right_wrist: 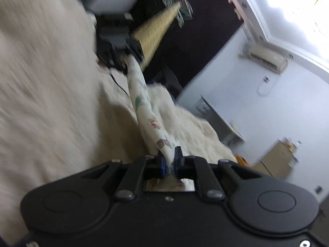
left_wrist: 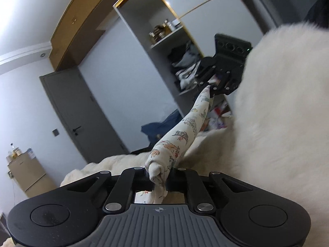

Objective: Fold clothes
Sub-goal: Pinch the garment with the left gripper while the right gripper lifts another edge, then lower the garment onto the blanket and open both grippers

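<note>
**laundry_lurker:** Garment (left_wrist: 186, 130) is strung out like a rope between the two grippers, up in the air over the fluffy white blanket (left_wrist: 283, 111) on the bed. It's white with little cartoon animal prints. The left gripper (left_wrist: 159, 178) has its fingers pinched tight on one bunched end, and the right gripper (right_wrist: 169, 160) has its fingers clamped on the other end (blue pads showing there). Each one also shows up small and far off in the other's camera. Why hold it like that?

**foldbot_fan:** Probably pulling it taut to shake out the twist before laying it flat. It reads as still rolled up on itself, so the folding proper looks barely started. Holding both ends gives the person control of the full length, and keeping it above the blanket means it won't snag in the fur. The right wrist view is pretty smeared, so things are likely moving fast.

**laundry_lurker:** Any brands or text anyone can read?

**foldbot_fan:** Nope. There's a small crosshair mark on the left gripper's body, no lettering. The open shelf (left_wrist: 164, 39) has tins and a pile of clothes, too small to read. The air conditioner (right_wrist: 265, 56) on the wall shows no legible logo either.
</note>
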{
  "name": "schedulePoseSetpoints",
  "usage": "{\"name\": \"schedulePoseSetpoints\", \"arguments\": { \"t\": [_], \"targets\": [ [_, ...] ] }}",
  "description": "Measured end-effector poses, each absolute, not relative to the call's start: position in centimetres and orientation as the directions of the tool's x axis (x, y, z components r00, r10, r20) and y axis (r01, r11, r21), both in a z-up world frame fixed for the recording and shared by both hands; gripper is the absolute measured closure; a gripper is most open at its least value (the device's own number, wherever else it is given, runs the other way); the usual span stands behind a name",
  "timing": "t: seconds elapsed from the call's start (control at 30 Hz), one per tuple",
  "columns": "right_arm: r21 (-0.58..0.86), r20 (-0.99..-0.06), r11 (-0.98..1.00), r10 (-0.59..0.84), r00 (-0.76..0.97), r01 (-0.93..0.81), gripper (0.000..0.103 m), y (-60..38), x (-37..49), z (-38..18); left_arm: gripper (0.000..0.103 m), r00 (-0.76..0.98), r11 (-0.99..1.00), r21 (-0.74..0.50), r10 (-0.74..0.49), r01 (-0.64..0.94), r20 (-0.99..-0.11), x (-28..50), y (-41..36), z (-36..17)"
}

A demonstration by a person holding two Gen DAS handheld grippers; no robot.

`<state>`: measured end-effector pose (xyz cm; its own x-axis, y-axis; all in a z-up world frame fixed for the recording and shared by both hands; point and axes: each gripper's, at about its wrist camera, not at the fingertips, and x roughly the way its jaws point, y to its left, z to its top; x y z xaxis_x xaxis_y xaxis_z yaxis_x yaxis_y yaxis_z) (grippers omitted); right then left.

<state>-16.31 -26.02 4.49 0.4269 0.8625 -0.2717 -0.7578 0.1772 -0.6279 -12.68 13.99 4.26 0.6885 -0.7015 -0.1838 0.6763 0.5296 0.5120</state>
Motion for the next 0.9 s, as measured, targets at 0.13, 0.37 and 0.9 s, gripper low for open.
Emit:
{"name": "schedulePoseSetpoints", "arguments": {
  "t": [0.13,0.37,0.9],
  "targets": [
    [-0.61,-0.236,0.195,0.881,0.411,-0.768,0.096,-25.7,-13.4,5.8,0.094,0.693,0.564,0.461,-0.699,0.685,-0.174,-10.1,14.8,6.1],
    [-0.478,-0.264,0.342,0.823,0.503,-0.809,0.096,-22.1,2.4,10.2,0.094,0.774,0.66,0.409,-0.578,0.63,-0.259,5.0,14.5,11.0],
    [-0.218,-0.531,0.709,0.491,0.691,-0.671,0.047,-17.6,18.4,0.5,0.039,0.829,0.941,0.0,-0.299,0.339,-0.473,17.7,19.2,3.8]
  ]
}}
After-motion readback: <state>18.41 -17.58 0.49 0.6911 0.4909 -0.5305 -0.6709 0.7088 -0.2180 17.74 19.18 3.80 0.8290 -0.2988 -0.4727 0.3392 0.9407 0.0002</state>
